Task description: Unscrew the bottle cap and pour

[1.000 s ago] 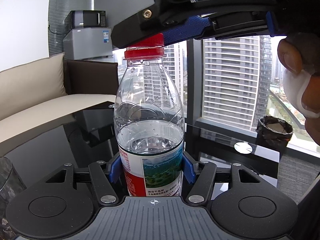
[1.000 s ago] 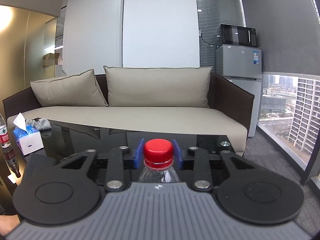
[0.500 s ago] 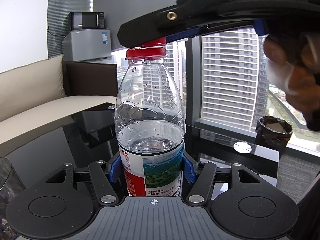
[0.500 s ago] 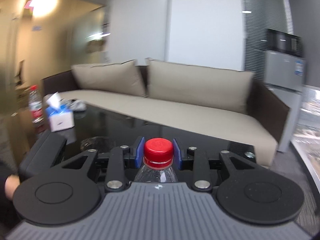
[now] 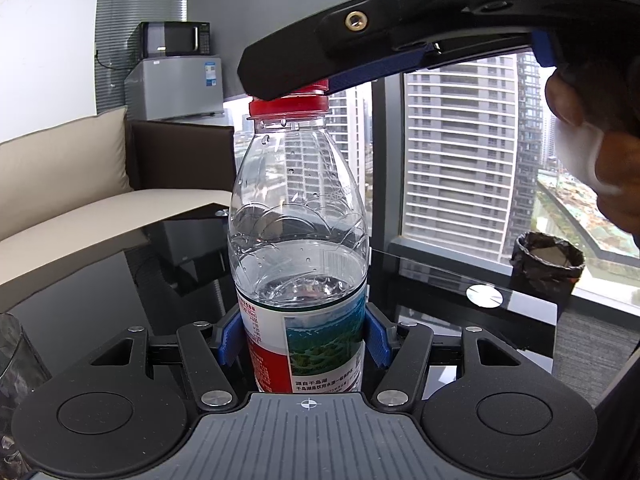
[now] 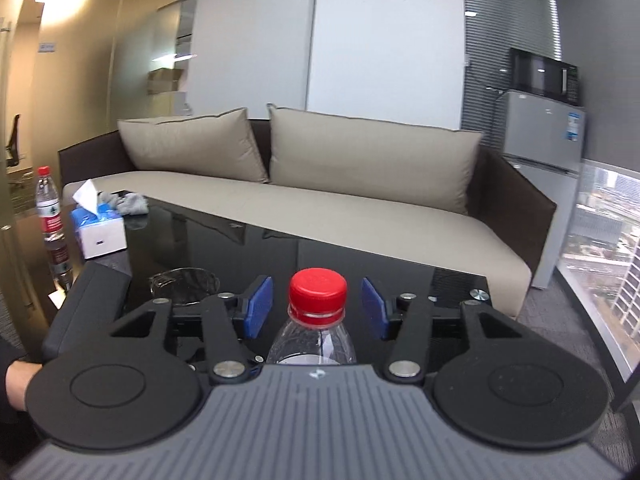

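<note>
A clear water bottle (image 5: 298,248), part full, with a red and green label, stands upright on the black glass table (image 5: 92,280). My left gripper (image 5: 306,338) is shut on the bottle's labelled body. The red cap (image 5: 289,103) sits on the neck and also shows in the right wrist view (image 6: 318,294). My right gripper (image 6: 318,312) is at cap height with its blue pads (image 6: 258,312) apart on either side of the cap, not touching it. From the left wrist view it (image 5: 360,46) covers the cap's top. A clear glass (image 6: 184,285) stands left of the bottle.
A beige sofa (image 6: 320,200) runs behind the table. A tissue box (image 6: 100,232), a grey cloth (image 6: 128,202) and a second bottle (image 6: 50,216) are at the table's far left. A bin with a black bag (image 5: 548,264) stands by the window. A fridge and microwave (image 6: 544,120) are in the corner.
My right gripper turned leftward about the cap, then opened; its pads, which pinched the cap before, now stand apart from it. The left gripper and bottle have not moved.
</note>
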The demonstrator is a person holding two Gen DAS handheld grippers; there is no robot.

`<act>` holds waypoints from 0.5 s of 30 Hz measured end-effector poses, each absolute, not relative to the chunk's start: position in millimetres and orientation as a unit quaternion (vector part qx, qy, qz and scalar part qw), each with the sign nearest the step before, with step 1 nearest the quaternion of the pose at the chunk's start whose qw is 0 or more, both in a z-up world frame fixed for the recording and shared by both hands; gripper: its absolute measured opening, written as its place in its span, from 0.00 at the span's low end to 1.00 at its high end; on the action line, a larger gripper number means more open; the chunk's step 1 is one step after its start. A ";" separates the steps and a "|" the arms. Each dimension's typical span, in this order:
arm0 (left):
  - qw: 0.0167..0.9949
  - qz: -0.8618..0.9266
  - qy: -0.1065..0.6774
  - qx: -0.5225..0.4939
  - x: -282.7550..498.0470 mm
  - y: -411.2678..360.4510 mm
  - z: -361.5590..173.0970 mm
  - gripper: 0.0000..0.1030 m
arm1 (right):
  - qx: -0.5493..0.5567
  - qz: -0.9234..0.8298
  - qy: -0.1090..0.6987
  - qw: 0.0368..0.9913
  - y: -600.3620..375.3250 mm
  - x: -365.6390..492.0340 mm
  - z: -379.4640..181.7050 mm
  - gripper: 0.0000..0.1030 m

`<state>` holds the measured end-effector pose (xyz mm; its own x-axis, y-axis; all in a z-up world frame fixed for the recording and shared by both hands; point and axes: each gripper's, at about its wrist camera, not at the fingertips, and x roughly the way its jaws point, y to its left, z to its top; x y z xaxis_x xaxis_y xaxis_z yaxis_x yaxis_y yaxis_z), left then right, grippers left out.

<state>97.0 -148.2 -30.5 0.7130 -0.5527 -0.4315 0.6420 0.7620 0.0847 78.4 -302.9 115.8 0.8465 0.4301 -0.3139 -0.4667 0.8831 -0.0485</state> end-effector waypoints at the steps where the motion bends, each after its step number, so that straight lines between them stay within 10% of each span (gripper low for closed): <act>1: 0.918 -0.325 0.194 0.115 97.0 -148.2 -30.5 0.55 | -0.057 0.226 0.148 0.961 -303.3 78.2 115.6 0.51; 15: 0.918 -0.325 0.195 0.114 95.7 -150.0 -31.6 0.55 | -0.044 0.205 0.156 0.965 -313.5 75.0 114.4 0.58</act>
